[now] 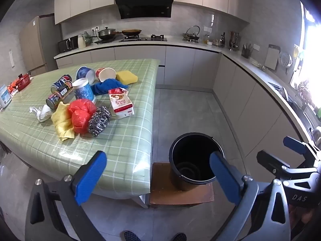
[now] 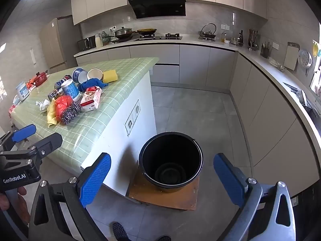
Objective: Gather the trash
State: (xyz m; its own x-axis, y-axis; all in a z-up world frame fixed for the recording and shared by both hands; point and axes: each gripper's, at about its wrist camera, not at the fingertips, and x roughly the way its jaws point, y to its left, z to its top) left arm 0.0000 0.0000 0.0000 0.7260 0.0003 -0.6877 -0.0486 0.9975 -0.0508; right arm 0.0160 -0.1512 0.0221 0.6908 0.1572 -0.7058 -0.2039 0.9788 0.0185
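Status: basically at zero. Black bucket [image 2: 170, 160] sits on a low wooden stool [image 2: 166, 194] on the floor, just off the desk's near right corner; inside it only the dark bottom shows, no trash that I can make out.

All the clutter is on the desk [image 1: 120, 140], bunched from the middle toward the far edge:
- red plastic bag [image 1: 81, 114], steel scourer [image 1: 100, 120] and yellow cloth [image 1: 61, 120] touching each other, nearest the front edge
- crumpled tissue [image 1: 41, 112] just beside the cloth
- cans [image 1: 60, 94], blue-white cup [image 1: 84, 90], carton [image 1: 121, 102] mid-desk
- paper bowls [image 1: 105, 74], blue rag [image 1: 108, 86], yellow sponge [image 1: 126, 77] toward the far edge

Left tool [image 1: 158, 178]: released, jaws wide, nothing between them, hovering above the desk's near right corner. Right tool [image 2: 162, 180]: released too, empty, above the bucket.

Left to do, my read: every pick-and-drop. Which items count as trash (sponge, rag, scourer?) is unclear from here. Nearest candidates: bag and tissue.
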